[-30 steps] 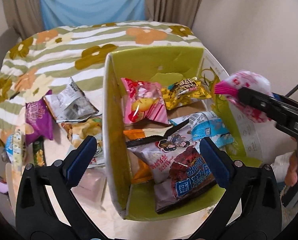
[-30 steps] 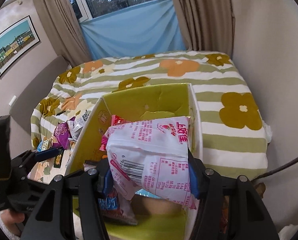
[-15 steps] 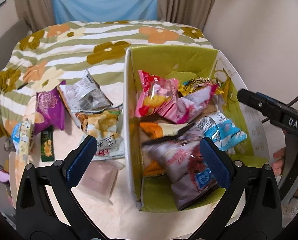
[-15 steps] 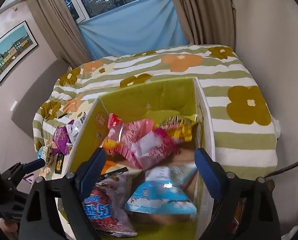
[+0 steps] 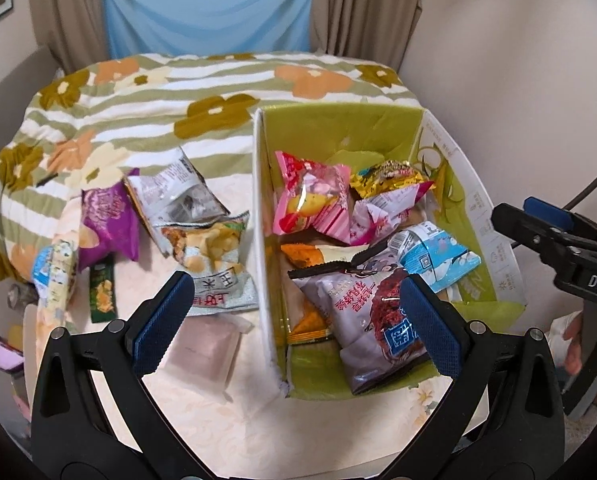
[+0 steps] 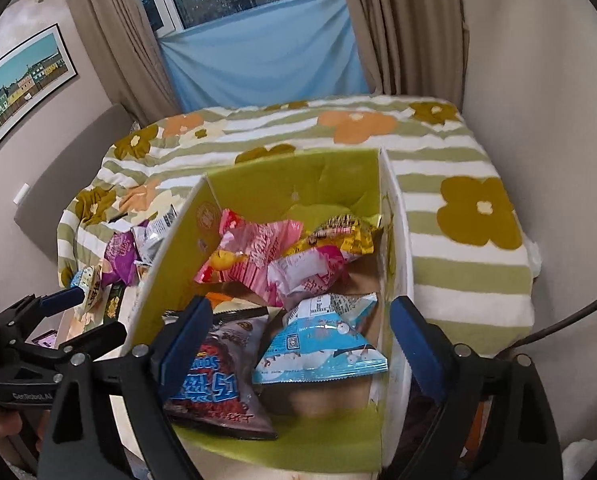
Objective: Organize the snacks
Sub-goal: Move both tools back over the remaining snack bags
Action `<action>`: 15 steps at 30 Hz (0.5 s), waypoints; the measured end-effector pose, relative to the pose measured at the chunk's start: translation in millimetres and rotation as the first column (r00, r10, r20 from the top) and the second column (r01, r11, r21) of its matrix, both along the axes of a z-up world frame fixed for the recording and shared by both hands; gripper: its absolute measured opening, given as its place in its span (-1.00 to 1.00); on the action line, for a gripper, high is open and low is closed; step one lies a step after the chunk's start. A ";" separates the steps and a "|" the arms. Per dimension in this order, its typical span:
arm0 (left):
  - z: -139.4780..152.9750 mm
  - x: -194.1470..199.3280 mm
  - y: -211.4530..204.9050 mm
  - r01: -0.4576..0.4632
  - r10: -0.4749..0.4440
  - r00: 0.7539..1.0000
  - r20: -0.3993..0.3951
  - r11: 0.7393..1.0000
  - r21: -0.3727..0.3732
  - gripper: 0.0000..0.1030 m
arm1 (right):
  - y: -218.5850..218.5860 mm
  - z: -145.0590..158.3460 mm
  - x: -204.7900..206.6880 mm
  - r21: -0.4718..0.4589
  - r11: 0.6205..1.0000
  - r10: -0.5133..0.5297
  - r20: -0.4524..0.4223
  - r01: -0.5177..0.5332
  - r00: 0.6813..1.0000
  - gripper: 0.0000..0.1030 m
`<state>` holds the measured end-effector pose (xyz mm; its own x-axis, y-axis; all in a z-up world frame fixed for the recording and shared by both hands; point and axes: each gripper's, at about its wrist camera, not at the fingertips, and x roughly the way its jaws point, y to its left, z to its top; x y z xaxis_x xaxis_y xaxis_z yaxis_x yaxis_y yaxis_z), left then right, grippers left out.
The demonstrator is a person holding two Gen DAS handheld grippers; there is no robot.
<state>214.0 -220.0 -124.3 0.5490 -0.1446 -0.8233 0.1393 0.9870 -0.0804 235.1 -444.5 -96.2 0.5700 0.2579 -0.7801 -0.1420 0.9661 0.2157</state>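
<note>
A bed with a green-striped floral blanket (image 5: 202, 92) fills the upper half of both views. Behind it hang a blue cloth (image 6: 258, 52) and brown curtains (image 6: 402, 24); a framed picture (image 6: 26, 80) hangs on the wall at upper left of the right wrist view. A cream patterned cloth (image 5: 226, 412) covers the surface in the lower part of the left wrist view.

A green-lined cardboard box (image 5: 338, 128) stands open at centre right of the left wrist view. Inside it lie a pink packet (image 5: 310, 196), a yellow packet (image 5: 386, 178), a pink-and-white packet (image 5: 382, 212), a light blue packet (image 5: 434, 252), an orange packet (image 5: 302, 254) and a grey-and-red packet (image 5: 370, 312), overlapping one another.

Outside the box, at centre left of the frame, lie a purple packet (image 5: 106, 224), a silver packet (image 5: 174, 192), a chip packet (image 5: 210, 256), a small dark green packet (image 5: 103, 292) and a pale pink packet (image 5: 206, 344).

The left gripper (image 5: 294, 320) has its jaws spread wide and holds nothing. The right gripper (image 6: 298, 348) likewise has its jaws released, positioned over the near end of the box.
</note>
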 end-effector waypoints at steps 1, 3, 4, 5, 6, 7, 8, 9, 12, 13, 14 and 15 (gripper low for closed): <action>3.3 -1.8 1.8 -0.005 0.005 1.000 0.003 1.000 -0.002 0.98 | 1.8 5.4 -2.3 -0.005 1.000 0.002 0.007 -0.002 1.000 0.72; 13.7 -6.9 10.2 -0.025 0.025 1.000 0.015 1.000 -0.010 0.98 | 5.6 18.6 -8.3 -0.011 1.000 0.001 0.037 -0.001 0.999 0.72; 20.6 -10.3 16.3 -0.037 0.038 0.999 0.027 0.999 -0.017 0.98 | 7.6 24.3 -10.1 -0.010 1.000 0.003 0.050 -0.002 0.999 0.72; 25.1 -12.9 20.8 -0.048 0.048 0.998 0.034 0.999 -0.019 0.98 | 10.6 30.1 -13.0 -0.010 1.000 0.006 0.063 -0.006 0.998 0.72; 30.5 -16.4 27.4 -0.063 0.064 0.997 0.042 0.998 -0.021 0.98 | 14.7 36.5 -15.8 -0.011 1.000 0.009 0.078 -0.009 0.997 0.72; 34.1 -19.6 32.7 -0.075 0.076 0.996 0.047 0.997 -0.021 0.98 | 19.0 42.6 -18.2 -0.013 1.000 0.013 0.091 -0.012 0.996 0.72; 37.1 -22.8 38.4 -0.088 0.089 0.995 0.050 0.996 -0.021 0.98 | 22.2 47.0 -20.1 -0.013 1.000 0.020 0.100 -0.019 0.995 0.72; 39.2 -25.6 43.7 -0.099 0.100 0.994 0.050 0.995 -0.019 0.98 | 26.9 51.4 -22.4 -0.009 0.999 0.032 0.108 -0.031 0.994 0.72; 41.8 -38.0 64.7 -0.152 0.152 0.987 0.050 0.988 -0.003 0.98 | 46.7 56.6 -27.0 -0.032 0.997 0.069 0.122 -0.065 0.990 0.72; 41.6 -43.5 73.7 -0.176 0.175 0.983 0.048 0.984 0.001 0.98 | 53.5 56.8 -28.5 -0.033 0.996 0.084 0.129 -0.080 0.988 0.72; 41.4 -49.1 82.2 -0.197 0.197 0.979 0.047 0.980 0.003 0.98 | 59.9 56.2 -30.4 -0.030 0.995 0.100 0.133 -0.097 0.986 0.72; 41.1 -54.4 90.1 -0.216 0.215 0.975 0.048 0.976 0.004 0.98 | 69.5 55.2 -31.9 -0.023 0.992 0.126 0.139 -0.124 0.982 0.72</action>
<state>159.6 -129.9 -83.2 0.6043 -0.0116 -0.7967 -0.0734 0.9948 -0.0702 203.1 -375.0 -41.0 0.6379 0.3234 -0.6989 -0.2893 0.9417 0.1717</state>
